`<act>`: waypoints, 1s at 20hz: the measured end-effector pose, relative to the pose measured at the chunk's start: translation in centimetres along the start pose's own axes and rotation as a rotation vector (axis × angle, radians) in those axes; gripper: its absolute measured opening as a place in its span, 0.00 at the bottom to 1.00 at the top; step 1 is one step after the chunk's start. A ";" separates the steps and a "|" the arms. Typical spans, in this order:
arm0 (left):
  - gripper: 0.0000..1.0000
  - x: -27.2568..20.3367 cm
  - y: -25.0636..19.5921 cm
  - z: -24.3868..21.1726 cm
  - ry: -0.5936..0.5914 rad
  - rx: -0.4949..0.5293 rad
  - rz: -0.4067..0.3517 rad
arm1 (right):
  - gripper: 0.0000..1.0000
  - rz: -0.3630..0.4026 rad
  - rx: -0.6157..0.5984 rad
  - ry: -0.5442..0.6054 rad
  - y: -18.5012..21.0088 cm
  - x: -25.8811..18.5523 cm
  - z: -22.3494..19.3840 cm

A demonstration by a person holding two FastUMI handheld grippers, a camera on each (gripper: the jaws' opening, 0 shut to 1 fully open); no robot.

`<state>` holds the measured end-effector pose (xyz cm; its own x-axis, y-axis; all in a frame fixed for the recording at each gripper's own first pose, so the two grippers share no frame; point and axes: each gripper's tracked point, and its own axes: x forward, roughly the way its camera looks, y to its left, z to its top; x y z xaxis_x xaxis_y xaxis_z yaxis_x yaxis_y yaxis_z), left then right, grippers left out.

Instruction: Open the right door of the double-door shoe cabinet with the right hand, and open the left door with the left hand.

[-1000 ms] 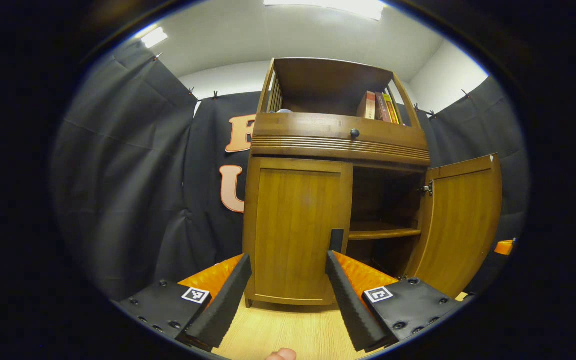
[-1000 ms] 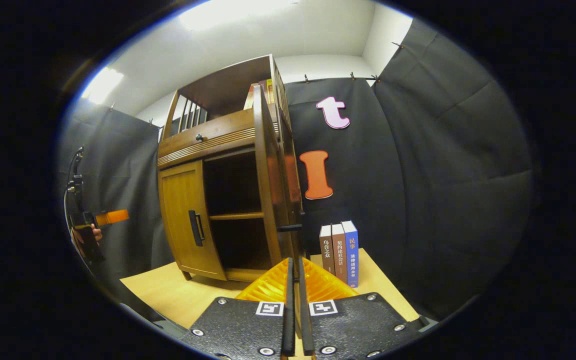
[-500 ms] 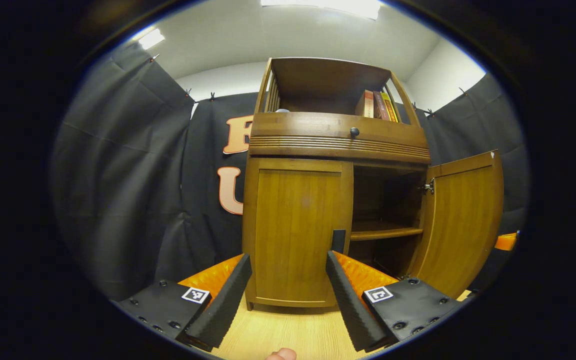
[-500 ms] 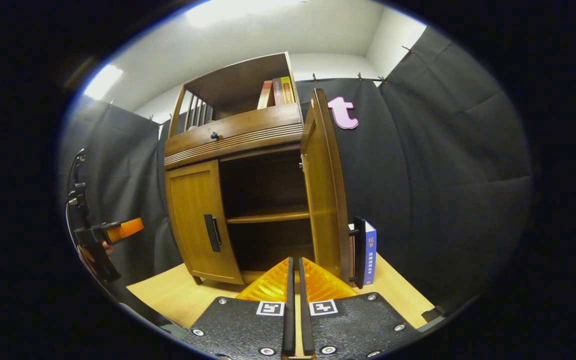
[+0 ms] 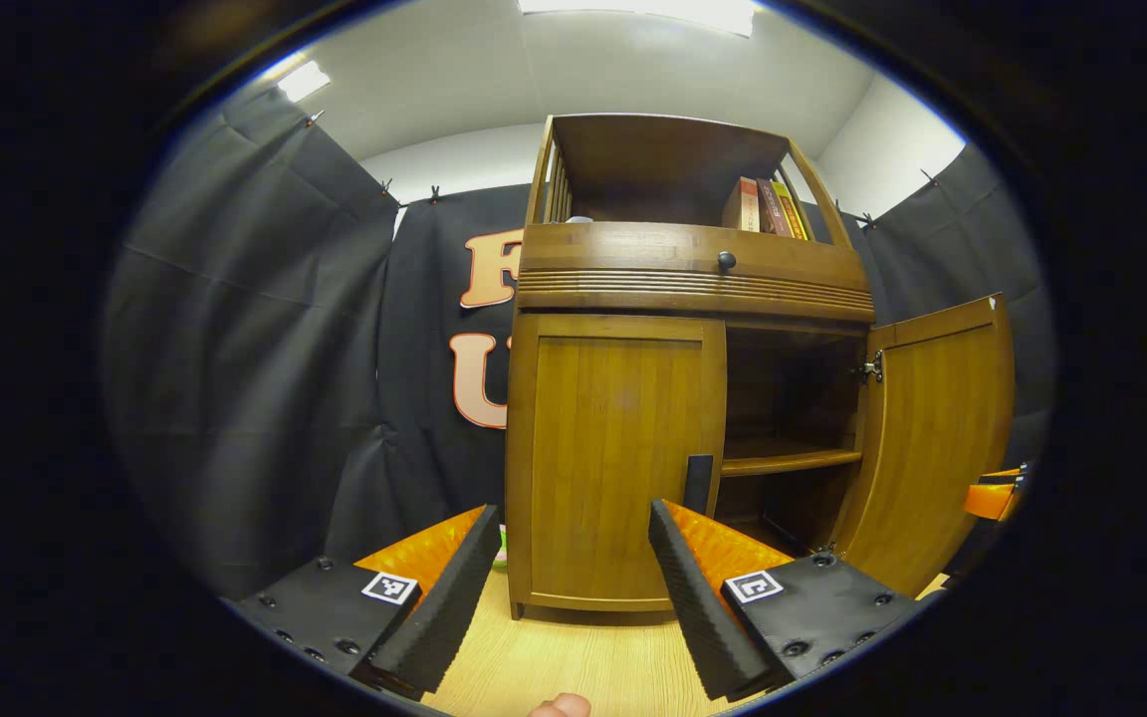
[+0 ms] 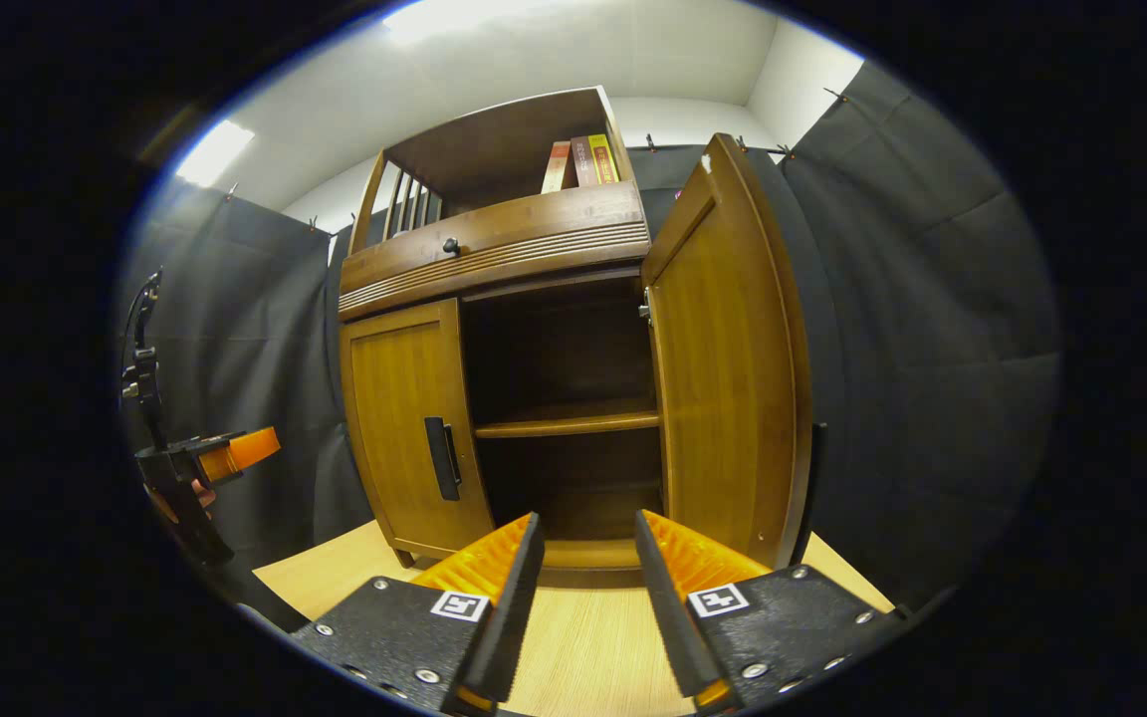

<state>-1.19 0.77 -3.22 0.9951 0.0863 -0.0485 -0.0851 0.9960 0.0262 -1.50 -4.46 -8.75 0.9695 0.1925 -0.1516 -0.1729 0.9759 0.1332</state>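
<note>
The wooden shoe cabinet (image 5: 683, 279) stands on a light wooden table. Its right door (image 5: 937, 438) hangs swung wide, baring a dark inside with one shelf (image 5: 783, 460). Its left door (image 5: 613, 458) stays closed, with a dark vertical handle (image 5: 698, 485) at its inner edge. My left gripper (image 5: 573, 548) is open, a short way in front of the left door, touching nothing. In the right gripper view the right door (image 6: 728, 349) stands open and my right gripper (image 6: 583, 548) is open, apart from it. The left door's handle (image 6: 441, 458) shows there too, and the other gripper (image 6: 225, 453) hangs at far left.
Books (image 5: 765, 207) stand on the cabinet's open top shelf above a drawer with a round knob (image 5: 726, 261). Black cloth walls close in on both sides. The light wooden tabletop (image 6: 583, 637) stretches in front of the cabinet.
My right gripper has let go and opened; it was shut before. The right door has swung wider. The left gripper has shifted slightly left, staying open.
</note>
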 end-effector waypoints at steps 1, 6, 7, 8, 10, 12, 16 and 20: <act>0.95 0.2 -0.3 0.2 -0.005 0.007 -0.005 | 0.58 -0.003 0.004 0.001 0.1 0.2 0.1; 0.96 2.6 -2.5 0.6 -0.026 0.018 -0.047 | 0.90 -0.077 -0.062 -0.008 -1.2 0.5 -0.1; 0.94 3.3 -3.2 0.4 -0.026 0.010 -0.066 | 0.92 -0.080 -0.075 -0.011 -1.2 0.4 0.2; 0.95 4.3 -4.3 0.2 -0.026 -0.001 -0.095 | 1.00 -0.080 -0.076 -0.016 -1.0 0.2 0.4; 0.95 6.3 -6.6 -0.4 -0.024 -0.033 -0.155 | 0.92 -0.067 -0.060 -0.022 -0.4 -0.1 0.8; 0.95 8.3 -8.1 -1.2 -0.020 -0.050 -0.180 | 0.92 -0.064 -0.044 -0.031 -0.1 -0.5 1.3; 0.96 12.2 -11.3 -4.1 0.013 -0.019 -0.223 | 0.92 -0.057 -0.033 -0.024 0.3 -1.0 1.2; 0.94 16.7 -13.2 -7.8 0.076 0.013 -0.229 | 0.92 -0.057 -0.011 -0.034 1.1 -1.9 1.8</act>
<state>16.14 -10.80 -12.20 0.9817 -0.1399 -0.1294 0.1435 0.9895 0.0190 -3.19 -3.96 -6.56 0.9831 0.1332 -0.1256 -0.1190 0.9863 0.1146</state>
